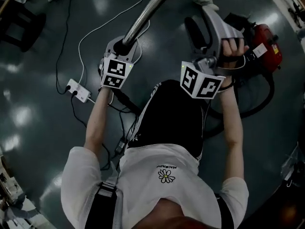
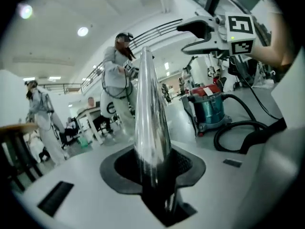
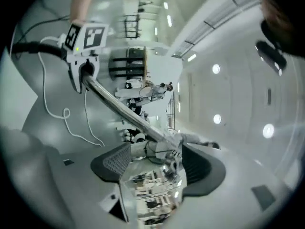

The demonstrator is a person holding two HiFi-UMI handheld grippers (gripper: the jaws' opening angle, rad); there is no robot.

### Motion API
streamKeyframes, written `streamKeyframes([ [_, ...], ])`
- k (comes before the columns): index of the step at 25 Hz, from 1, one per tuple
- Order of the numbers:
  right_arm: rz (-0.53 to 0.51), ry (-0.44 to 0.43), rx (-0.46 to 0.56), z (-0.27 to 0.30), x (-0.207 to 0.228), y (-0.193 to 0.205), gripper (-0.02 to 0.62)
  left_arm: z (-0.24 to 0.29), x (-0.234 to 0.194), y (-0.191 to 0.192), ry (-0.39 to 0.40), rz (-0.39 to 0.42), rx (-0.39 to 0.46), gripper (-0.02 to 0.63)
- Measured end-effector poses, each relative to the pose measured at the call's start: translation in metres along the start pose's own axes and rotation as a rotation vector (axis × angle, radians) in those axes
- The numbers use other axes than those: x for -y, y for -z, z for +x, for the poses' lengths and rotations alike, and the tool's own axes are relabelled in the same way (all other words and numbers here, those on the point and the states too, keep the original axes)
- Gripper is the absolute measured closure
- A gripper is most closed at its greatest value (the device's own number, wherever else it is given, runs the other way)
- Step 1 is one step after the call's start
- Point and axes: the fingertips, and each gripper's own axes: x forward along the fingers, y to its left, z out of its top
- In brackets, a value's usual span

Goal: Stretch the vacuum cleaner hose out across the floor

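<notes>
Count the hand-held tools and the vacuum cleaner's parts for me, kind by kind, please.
Grippers: 2 (left gripper, right gripper)
Chrome tube: 1
Black hose: 1
Vacuum canister: 1
Total: 5

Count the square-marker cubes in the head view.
2. One cube sits on the left gripper, left of centre; the other on the right gripper, right of centre. None looks hidden.
</notes>
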Motion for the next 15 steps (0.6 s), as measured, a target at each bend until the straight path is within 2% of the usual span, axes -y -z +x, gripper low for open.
streamKeyframes([
  [1,0.062,-0.029,-0.021,-0.001,-0.006,0.011,0.267,0.001,-0.007,0.017,-0.002,-0.045,-0.035,0.472],
  [3,0.071,-0.097,-0.093,-0.004,-0.037,0.034,0.267,0.01,-0.012,0.048,0.01,-0.106,-0.082,0.471],
  [6,0.027,-0.212,-0.167,-0.017,-0.098,0.054,0.267,0.029,-0.005,0.095,0.055,-0.139,-0.132,0.471],
  [8,0.076,-0.303,-0.189,-0.033,-0.137,0.063,0.267,0.044,0.005,0.13,0.096,-0.15,-0.177,0.471],
  [12,0.183,-0.454,-0.256,-0.064,-0.211,0.081,0.267,0.071,0.018,0.208,0.115,-0.172,-0.348,0.471],
  [15,0.233,-0.52,-0.323,-0.08,-0.256,0.101,0.267,0.093,0.021,0.269,0.107,-0.199,-0.491,0.471],
])
